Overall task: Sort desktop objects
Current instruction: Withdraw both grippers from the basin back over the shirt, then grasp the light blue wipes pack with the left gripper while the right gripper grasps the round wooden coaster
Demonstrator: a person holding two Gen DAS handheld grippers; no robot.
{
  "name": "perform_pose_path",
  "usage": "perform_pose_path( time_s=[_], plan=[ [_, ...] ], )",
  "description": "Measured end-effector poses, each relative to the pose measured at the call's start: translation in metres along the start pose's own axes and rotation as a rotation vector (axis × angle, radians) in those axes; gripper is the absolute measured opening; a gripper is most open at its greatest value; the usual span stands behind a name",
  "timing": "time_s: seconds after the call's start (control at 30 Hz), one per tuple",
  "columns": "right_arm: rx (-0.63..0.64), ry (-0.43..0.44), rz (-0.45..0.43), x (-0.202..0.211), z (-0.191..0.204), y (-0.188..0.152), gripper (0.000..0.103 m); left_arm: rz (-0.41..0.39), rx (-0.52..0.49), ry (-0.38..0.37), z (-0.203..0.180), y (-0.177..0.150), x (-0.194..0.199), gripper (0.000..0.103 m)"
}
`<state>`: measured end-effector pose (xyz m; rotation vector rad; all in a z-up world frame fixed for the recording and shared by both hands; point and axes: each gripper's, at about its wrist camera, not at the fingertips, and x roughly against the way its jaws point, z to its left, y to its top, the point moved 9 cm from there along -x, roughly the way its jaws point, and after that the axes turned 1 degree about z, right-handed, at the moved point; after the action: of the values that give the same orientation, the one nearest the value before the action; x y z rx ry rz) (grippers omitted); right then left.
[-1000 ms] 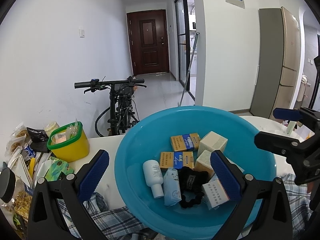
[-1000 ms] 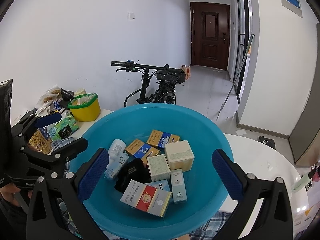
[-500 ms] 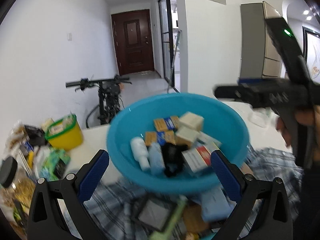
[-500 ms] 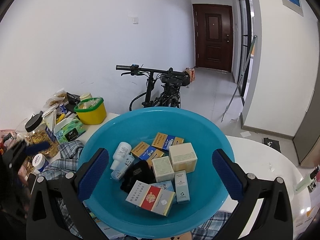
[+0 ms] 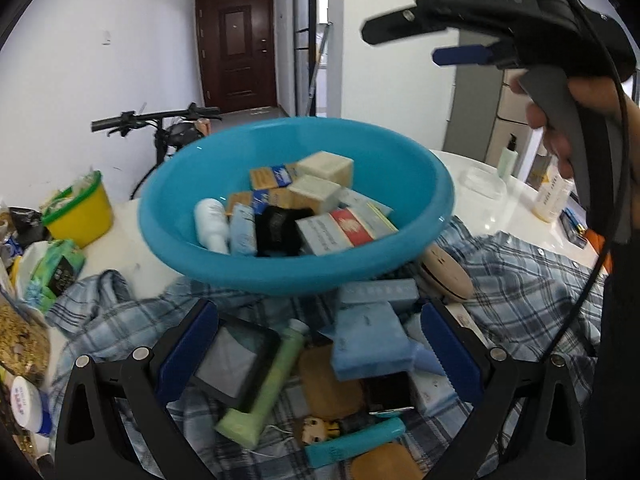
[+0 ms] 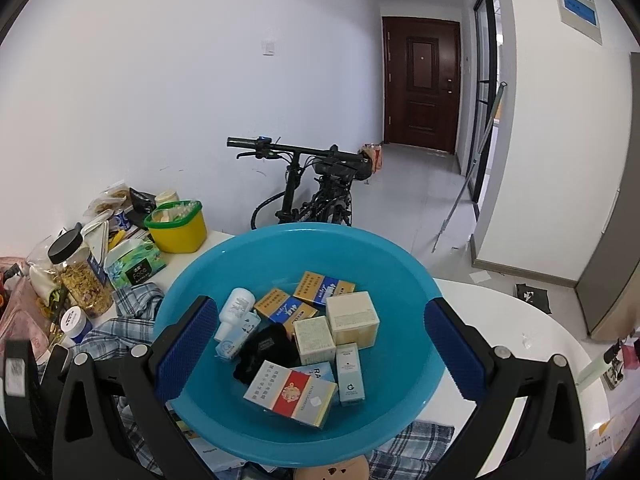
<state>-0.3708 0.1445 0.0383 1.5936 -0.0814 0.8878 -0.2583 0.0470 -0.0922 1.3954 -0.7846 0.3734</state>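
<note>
A blue plastic basin point(image 5: 420, 184) point(image 6: 188, 304) stands on a plaid cloth point(image 5: 520, 280) and holds several small boxes, a white bottle point(image 5: 210, 220) and a black pouch point(image 6: 266, 350). My left gripper point(image 5: 318, 344) is open and empty, above a pile in front of the basin: a green tube point(image 5: 264, 384), a light blue box point(image 5: 368, 340), a teal tube point(image 5: 356, 446). My right gripper point(image 6: 320, 344) is open and empty over the basin; its body shows in the left wrist view point(image 5: 520, 20).
At the left stand a yellow tub with a green rim point(image 6: 178, 226), a jar with a black lid point(image 6: 82, 276), a tissue pack point(image 6: 134, 266) and snack bags. A bicycle point(image 6: 316, 188) leans behind the white table point(image 6: 520, 320). Bottles point(image 5: 554, 196) stand at the right.
My left gripper has pulled back and tilted down, so the pile in front of the basin now shows. My right gripper has risen a little above the basin.
</note>
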Motion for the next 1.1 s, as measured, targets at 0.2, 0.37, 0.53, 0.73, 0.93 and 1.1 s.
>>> perform_pose_path(
  time_s=[0.2, 0.37, 0.53, 0.73, 0.93, 1.1],
  plan=[
    [-0.005, 0.002, 0.002, 0.000, -0.002, 0.000, 0.103, 0.015, -0.023, -0.043, -0.013, -0.008, -0.014, 0.103],
    [0.003, 0.001, 0.005, 0.002, -0.003, 0.000, 0.103, 0.052, -0.022, -0.030, -0.014, -0.018, -0.030, 0.103],
    [0.004, -0.002, 0.011, 0.000, 0.000, 0.000, 0.103, 0.061, -0.033, -0.026, -0.014, -0.021, -0.036, 0.101],
    [0.005, 0.006, 0.013, -0.001, 0.002, -0.001, 0.103, 0.098, -0.013, -0.060, -0.018, -0.028, -0.043, 0.043],
    [0.014, -0.003, 0.013, -0.002, 0.004, -0.001, 0.103, 0.081, -0.018, -0.103, -0.024, -0.030, -0.039, 0.042],
    [0.022, -0.007, 0.017, -0.003, 0.007, -0.001, 0.103, 0.064, -0.011, -0.109, -0.024, -0.029, -0.033, 0.042]
  ],
)
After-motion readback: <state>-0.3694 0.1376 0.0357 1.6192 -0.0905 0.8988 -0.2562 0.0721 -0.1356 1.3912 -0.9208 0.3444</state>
